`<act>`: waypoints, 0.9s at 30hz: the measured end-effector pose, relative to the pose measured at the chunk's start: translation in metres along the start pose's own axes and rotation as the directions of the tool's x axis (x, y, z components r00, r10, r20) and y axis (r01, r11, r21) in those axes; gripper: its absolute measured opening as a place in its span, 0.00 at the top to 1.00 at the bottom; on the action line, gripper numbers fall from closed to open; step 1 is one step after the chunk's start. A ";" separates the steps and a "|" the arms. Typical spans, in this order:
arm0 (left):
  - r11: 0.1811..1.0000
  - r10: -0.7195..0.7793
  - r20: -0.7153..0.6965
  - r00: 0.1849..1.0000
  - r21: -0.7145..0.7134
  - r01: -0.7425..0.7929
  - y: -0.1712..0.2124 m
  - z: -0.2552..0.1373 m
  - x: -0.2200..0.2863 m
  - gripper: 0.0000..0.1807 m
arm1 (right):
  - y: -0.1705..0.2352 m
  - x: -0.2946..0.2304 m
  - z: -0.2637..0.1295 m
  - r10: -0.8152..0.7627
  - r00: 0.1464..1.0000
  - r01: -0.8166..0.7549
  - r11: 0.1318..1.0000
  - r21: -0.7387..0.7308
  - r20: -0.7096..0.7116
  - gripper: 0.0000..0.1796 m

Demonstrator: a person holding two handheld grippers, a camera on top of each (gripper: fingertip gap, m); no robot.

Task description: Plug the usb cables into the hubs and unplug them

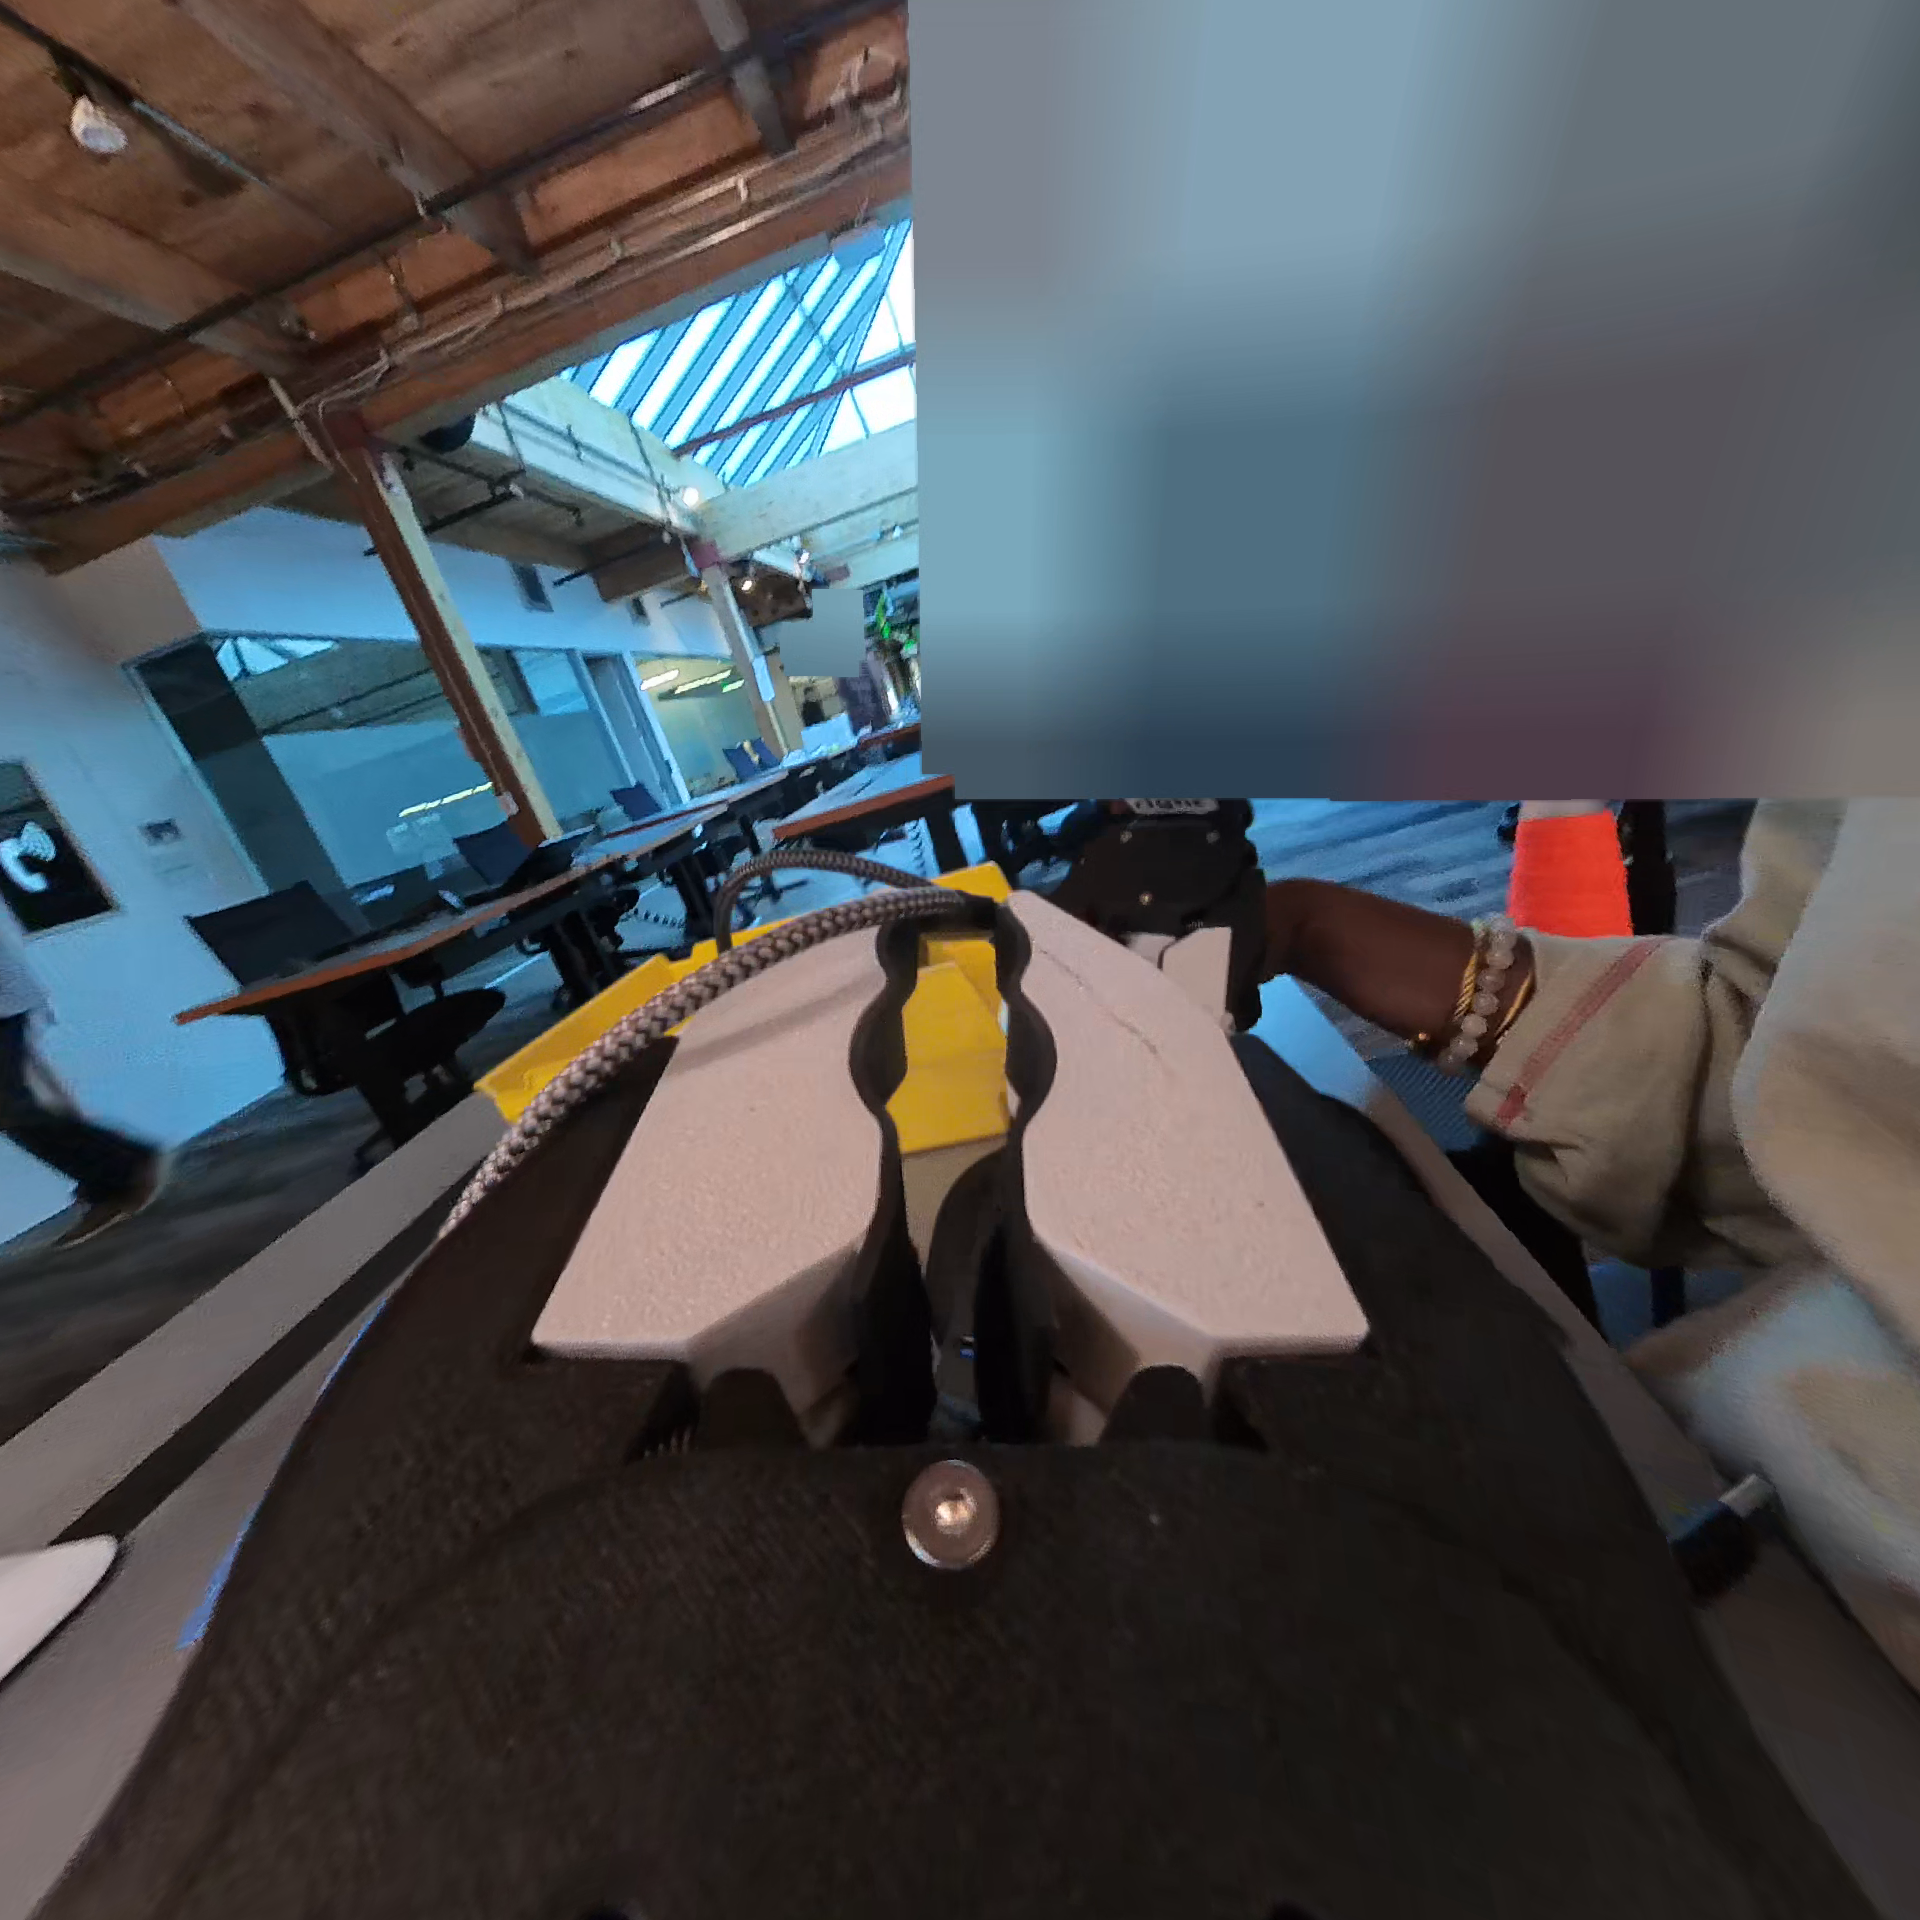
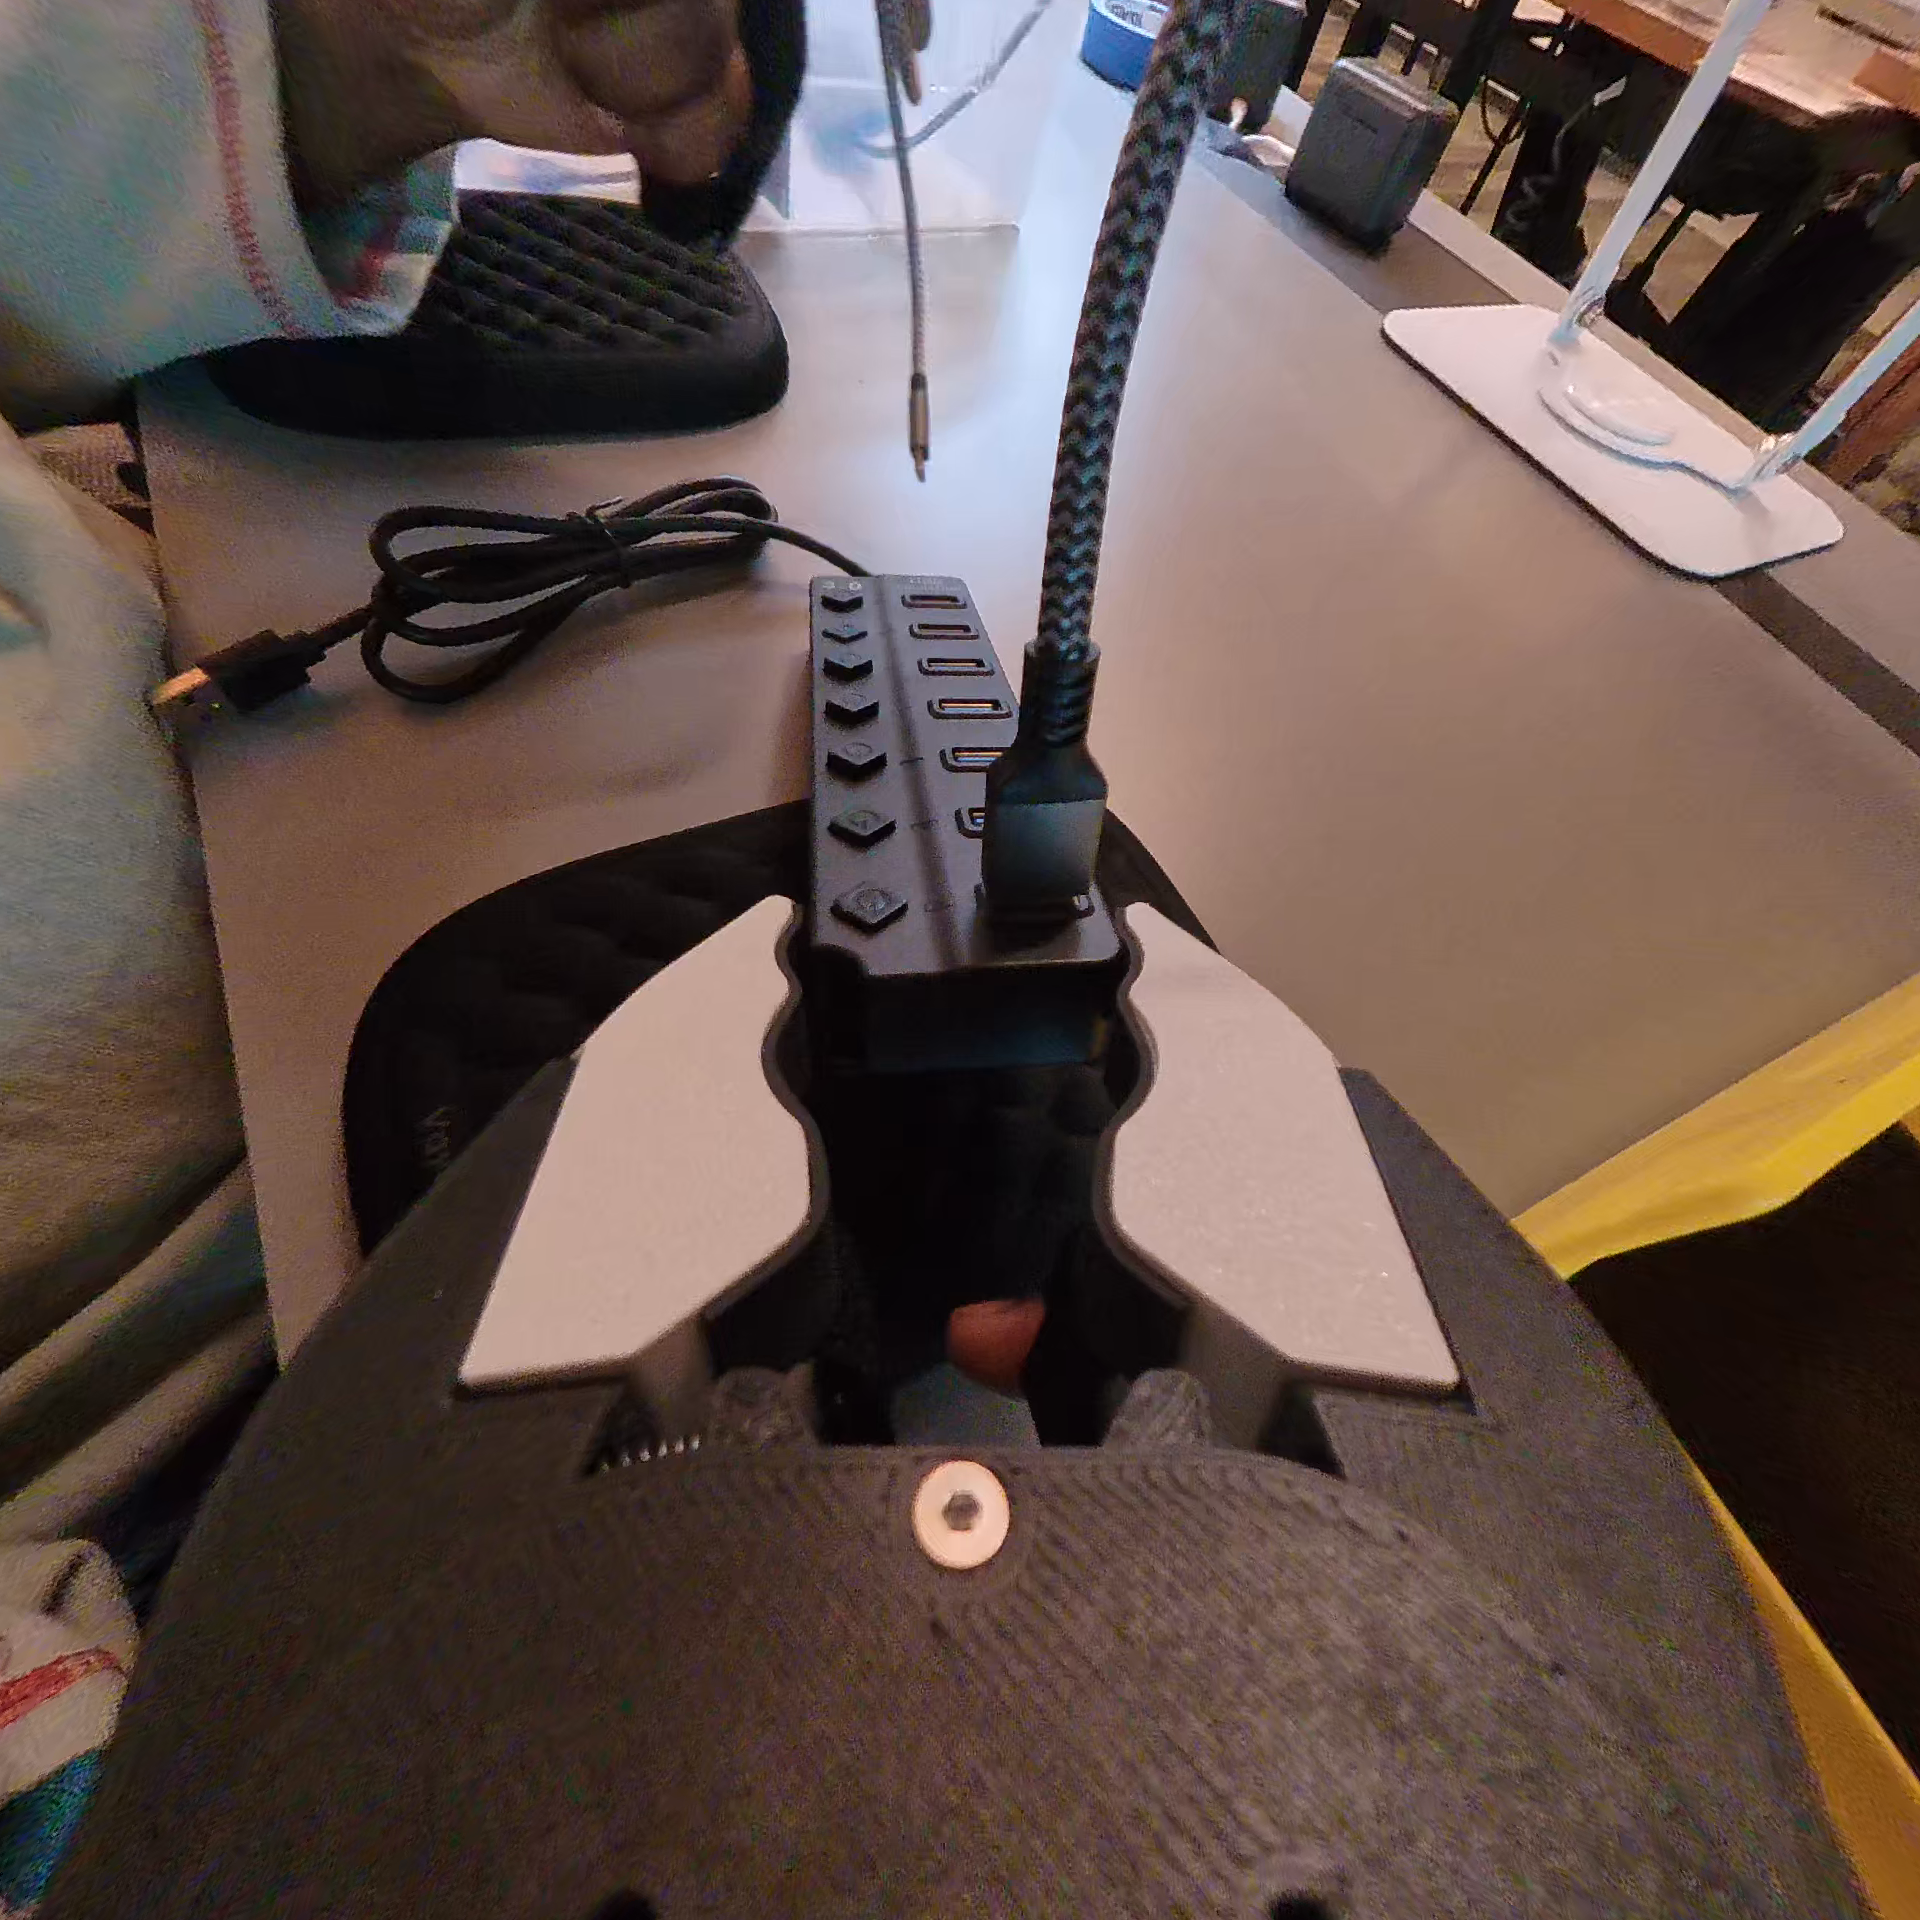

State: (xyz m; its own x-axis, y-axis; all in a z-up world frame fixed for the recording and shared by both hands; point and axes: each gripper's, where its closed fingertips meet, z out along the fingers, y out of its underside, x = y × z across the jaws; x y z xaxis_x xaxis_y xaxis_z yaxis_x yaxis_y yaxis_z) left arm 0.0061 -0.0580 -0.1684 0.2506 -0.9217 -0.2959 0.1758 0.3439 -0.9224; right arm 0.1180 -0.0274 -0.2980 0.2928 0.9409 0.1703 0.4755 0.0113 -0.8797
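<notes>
In the right wrist view my right gripper (image 2: 956, 997) is shut on the near end of a black USB hub (image 2: 904, 748) that lies lengthways on the grey table (image 2: 1403, 831). A braided grey cable (image 2: 1112, 343) rises from its black plug (image 2: 1039, 831), which sits in the hub's nearest port. In the left wrist view my left gripper (image 1: 951, 920) is raised above the table and pinches the braided cable (image 1: 665, 1008) at its fingertips; the cable drapes back over the left finger. The right gripper (image 1: 1174, 883) shows beyond, in a person's hand.
The hub's own thin black cable (image 2: 561, 561) lies coiled to its left. A second cable end (image 2: 920, 416) hangs above the table. Black padded mats (image 2: 540, 301) lie under and behind the hub. A white stand base (image 2: 1621, 457), a black box (image 2: 1361, 156) and a yellow bin edge (image 2: 1714, 1143) are to the right.
</notes>
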 end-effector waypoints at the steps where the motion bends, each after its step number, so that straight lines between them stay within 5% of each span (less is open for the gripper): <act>1: 1.000 0.002 -0.017 1.000 0.010 -0.002 0.000 0.001 -0.002 0.92 | -0.001 0.000 -0.001 -0.003 1.000 0.003 1.000 0.007 0.002 0.69; 18: 0.882 -0.003 -0.345 0.939 -0.443 -0.160 0.111 0.040 0.018 0.92 | 0.001 -0.002 0.003 0.024 0.999 -0.026 0.999 0.041 0.046 0.69; 27: 0.824 -0.059 -0.359 0.931 -0.544 -0.158 0.129 0.041 0.023 0.92 | 0.002 -0.003 0.001 0.014 0.999 -0.015 0.999 0.034 0.042 0.69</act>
State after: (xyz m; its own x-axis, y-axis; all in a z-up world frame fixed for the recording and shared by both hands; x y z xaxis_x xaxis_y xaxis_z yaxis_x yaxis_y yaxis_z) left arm 0.0737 -0.0272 -0.2836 -0.1186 -0.9432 -0.3103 -0.4127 0.3311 -0.8486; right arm 0.1170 -0.0301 -0.3007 0.2639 0.9545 0.1391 0.4425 0.0084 -0.8967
